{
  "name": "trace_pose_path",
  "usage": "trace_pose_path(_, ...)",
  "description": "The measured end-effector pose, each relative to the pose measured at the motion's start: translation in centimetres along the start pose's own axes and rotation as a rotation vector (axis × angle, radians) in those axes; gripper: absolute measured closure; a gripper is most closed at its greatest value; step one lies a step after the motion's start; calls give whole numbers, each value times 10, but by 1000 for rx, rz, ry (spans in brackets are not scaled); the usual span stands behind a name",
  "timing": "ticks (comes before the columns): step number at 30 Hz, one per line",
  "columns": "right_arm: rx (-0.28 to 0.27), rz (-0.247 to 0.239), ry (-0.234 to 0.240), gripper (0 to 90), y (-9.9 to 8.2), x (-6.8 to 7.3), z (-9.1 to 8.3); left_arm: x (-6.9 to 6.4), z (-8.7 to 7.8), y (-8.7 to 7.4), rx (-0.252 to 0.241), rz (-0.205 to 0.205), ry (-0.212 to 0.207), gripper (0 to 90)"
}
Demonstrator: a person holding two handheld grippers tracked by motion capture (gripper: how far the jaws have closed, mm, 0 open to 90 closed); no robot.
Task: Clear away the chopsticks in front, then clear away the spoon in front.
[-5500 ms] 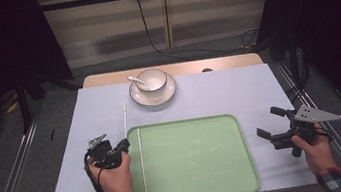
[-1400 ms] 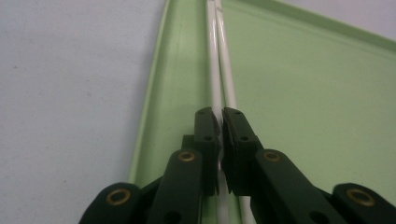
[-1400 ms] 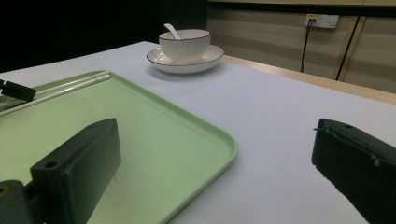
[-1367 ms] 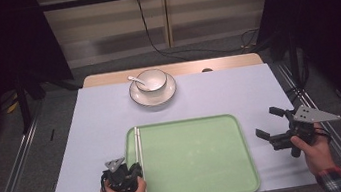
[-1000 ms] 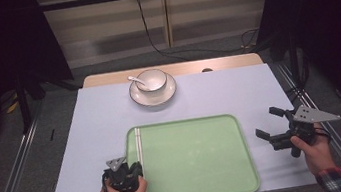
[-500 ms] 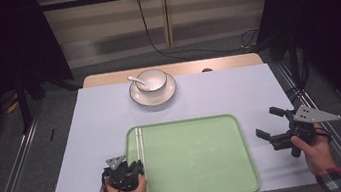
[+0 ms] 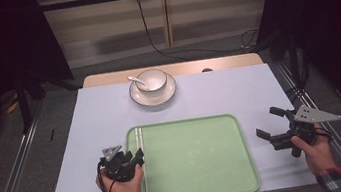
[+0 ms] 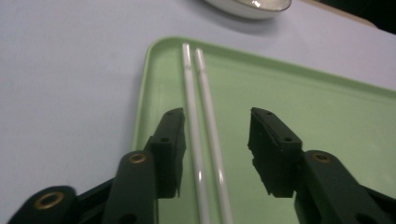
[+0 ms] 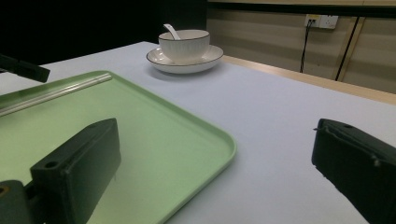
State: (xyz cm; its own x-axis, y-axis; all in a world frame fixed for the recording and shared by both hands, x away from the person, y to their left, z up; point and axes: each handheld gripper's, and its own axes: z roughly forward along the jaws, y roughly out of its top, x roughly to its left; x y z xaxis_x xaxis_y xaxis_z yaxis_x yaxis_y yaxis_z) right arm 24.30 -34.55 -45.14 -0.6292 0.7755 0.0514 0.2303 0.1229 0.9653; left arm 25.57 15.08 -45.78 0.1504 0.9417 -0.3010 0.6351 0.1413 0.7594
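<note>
Two thin white chopsticks lie side by side along the left inner edge of the green tray. My left gripper sits low over their near ends. Its jaws have just been opening and now stand apart on either side of the chopsticks, with the pads off them. My right gripper rests open to the right of the tray, with nothing between its fingers.
A white bowl with a spoon stands on a saucer at the back of the white tabletop. Dark floor and metal rails flank the table.
The chopsticks went from the table left of the tray to inside its left edge. My left hand drew back to the near edge, and its jaws have spread apart. The right gripper kept still.
</note>
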Motion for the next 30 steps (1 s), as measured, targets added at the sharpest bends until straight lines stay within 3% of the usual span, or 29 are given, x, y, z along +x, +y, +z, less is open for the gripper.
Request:
trace_pose_path(1, -12, 7, -21, 6, 0, 1, 1, 0, 1, 3, -4, 15, 4, 503)
trace_pose_path(5, 3, -1, 1, 6, 0, 0, 0, 0, 6, 13, -46, 61, -15, 450)
trace_pose_path(16, -9, -1, -16, 6, 0, 0, 0, -1, 25, 43, -121, 131, -47, 173)
trace_pose_path(21, 5, -8, 2, 6, 0, 0, 0, -1, 35, 54, -128, 128, -79, 136)
trace_pose_path(22, 2, -2, -2, 6, 0, 0, 0, -3, 40, 58, -126, 143, -76, 134)
trace_pose_path(30, -7, 1, -22, 6, -1, 0, 1, -8, 53, 77, -142, 151, -99, 114)
